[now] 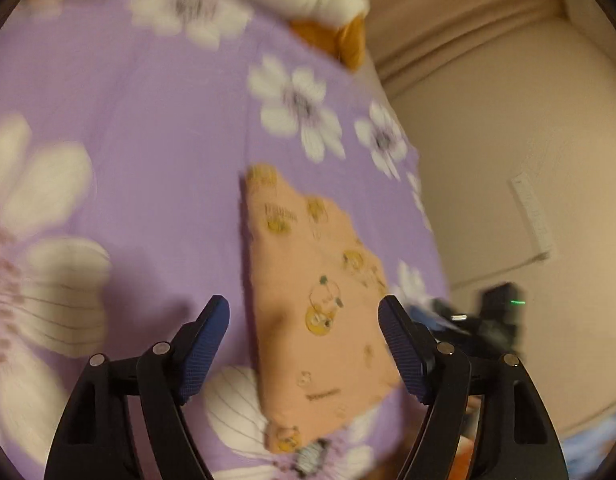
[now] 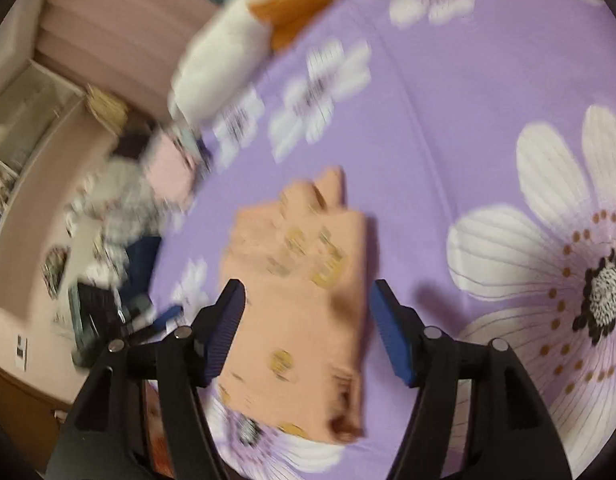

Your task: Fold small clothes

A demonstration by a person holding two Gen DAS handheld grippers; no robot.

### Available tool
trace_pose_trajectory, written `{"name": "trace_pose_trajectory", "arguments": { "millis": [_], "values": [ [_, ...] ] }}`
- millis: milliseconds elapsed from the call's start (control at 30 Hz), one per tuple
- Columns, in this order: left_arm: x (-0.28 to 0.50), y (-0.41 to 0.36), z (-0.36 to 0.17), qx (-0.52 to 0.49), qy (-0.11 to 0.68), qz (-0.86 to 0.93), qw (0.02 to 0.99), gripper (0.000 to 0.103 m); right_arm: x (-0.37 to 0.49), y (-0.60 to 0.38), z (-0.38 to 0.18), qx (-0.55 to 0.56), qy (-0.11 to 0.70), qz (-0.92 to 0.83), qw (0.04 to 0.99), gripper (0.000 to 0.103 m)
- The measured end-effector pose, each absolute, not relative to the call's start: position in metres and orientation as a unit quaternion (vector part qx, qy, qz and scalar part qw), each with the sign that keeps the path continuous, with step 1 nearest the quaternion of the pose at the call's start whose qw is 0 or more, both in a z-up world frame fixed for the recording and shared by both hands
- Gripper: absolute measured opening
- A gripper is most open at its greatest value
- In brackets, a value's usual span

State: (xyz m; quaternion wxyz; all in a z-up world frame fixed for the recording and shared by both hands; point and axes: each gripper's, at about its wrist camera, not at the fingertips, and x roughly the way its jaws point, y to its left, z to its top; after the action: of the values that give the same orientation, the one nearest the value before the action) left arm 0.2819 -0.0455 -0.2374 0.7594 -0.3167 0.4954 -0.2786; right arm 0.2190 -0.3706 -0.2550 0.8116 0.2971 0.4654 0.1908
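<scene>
The peach garment point(image 1: 308, 304), a small printed piece with yellow cartoon motifs, lies folded into a compact, roughly oblong packet on the purple flowered bedsheet point(image 1: 155, 152), near the bed's edge, and nothing grips it. It sits flat with its layers stacked, which suggests the fold is done or close to it and the piece has been let go so it can settle under its own weight. The left gripper point(image 1: 303, 344) hangs above it with jaws wide, the cloth showing through the gap but clear of both blue pads; the right gripper point(image 2: 308, 328) is the same, jaws wide with the peach garment point(image 2: 299, 292) below them and untouched. Both views are smeared by motion, so fine creases cannot be read. The left wrist view shows the packet's long straight folded edge and its ragged far side, the drop beyond the mattress to the pale floor point(image 1: 508, 160), and a dark device with a green light point(image 1: 504, 312) down by the bed's edge. The right wrist view alone shows a heap of other clothes point(image 2: 139, 200) at the bed's edge, probably still waiting to be folded, and shelving point(image 2: 23, 120) past it. Both views catch the white and orange plush toy point(image 2: 243, 40) at the head of the bed, well apart from the work.
</scene>
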Motion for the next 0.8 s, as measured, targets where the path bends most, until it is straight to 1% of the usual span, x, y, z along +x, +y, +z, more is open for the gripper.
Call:
{"name": "trace_pose_trajectory", "arguments": {
  "millis": [67,133,200,233,267,333,367,400,467,500,533,567,600,667,733,767,800],
  "values": [
    [0.287,-0.053,-0.259,-0.343,0.519,-0.312,0.718,0.076,0.235,-0.368,-0.284,0.314,0.517,0.213,0.767,0.066],
    [0.293,-0.068,-0.283,-0.356,0.546,-0.337,0.679,0.076,0.243,-0.366,-0.31,0.356,0.534,0.22,0.734,0.066],
    [0.294,-0.09,-0.3,-0.33,0.57,-0.347,0.668,0.076,0.245,-0.359,-0.316,0.372,0.513,0.235,0.737,0.066],
    [0.293,-0.099,-0.3,-0.319,0.563,-0.353,0.676,0.076,0.244,-0.353,-0.315,0.375,0.501,0.254,0.737,0.066],
    [0.29,-0.11,-0.296,-0.302,0.553,-0.356,0.69,0.076,0.245,-0.345,-0.317,0.383,0.5,0.281,0.724,0.066],
    [0.292,-0.129,-0.29,-0.258,0.565,-0.372,0.69,0.079,0.252,-0.327,-0.323,0.383,0.515,0.306,0.703,0.067],
    [0.296,-0.135,-0.29,-0.259,0.568,-0.384,0.68,0.079,0.255,-0.32,-0.323,0.37,0.52,0.305,0.707,0.067],
    [0.301,-0.137,-0.294,-0.274,0.571,-0.391,0.668,0.079,0.256,-0.317,-0.321,0.369,0.518,0.308,0.707,0.07],
    [0.308,-0.137,-0.302,-0.307,0.571,-0.396,0.65,0.078,0.258,-0.316,-0.322,0.383,0.515,0.312,0.7,0.069],
    [0.309,-0.136,-0.303,-0.316,0.562,-0.401,0.65,0.076,0.257,-0.317,-0.324,0.394,0.508,0.31,0.7,0.064],
    [0.306,-0.134,-0.304,-0.319,0.551,-0.399,0.659,0.064,0.258,-0.319,-0.326,0.402,0.502,0.307,0.702,0.058],
    [0.302,-0.135,-0.307,-0.307,0.548,-0.374,0.682,0.056,0.255,-0.321,-0.33,0.398,0.5,0.295,0.71,0.041],
    [0.3,-0.137,-0.309,-0.284,0.554,-0.346,0.702,0.04,0.253,-0.32,-0.331,0.387,0.5,0.286,0.72,0.026],
    [0.295,-0.142,-0.306,-0.256,0.55,-0.331,0.723,0.036,0.248,-0.323,-0.331,0.368,0.481,0.273,0.748,0.021],
    [0.295,-0.144,-0.301,-0.255,0.55,-0.315,0.73,0.031,0.24,-0.317,-0.324,0.353,0.461,0.247,0.776,0.021],
    [0.291,-0.145,-0.294,-0.249,0.55,-0.298,0.739,0.03,0.24,-0.314,-0.319,0.339,0.459,0.239,0.786,0.022],
    [0.287,-0.146,-0.286,-0.233,0.542,-0.289,0.754,0.027,0.24,-0.313,-0.315,0.331,0.457,0.234,0.792,0.021]
  ]
}}
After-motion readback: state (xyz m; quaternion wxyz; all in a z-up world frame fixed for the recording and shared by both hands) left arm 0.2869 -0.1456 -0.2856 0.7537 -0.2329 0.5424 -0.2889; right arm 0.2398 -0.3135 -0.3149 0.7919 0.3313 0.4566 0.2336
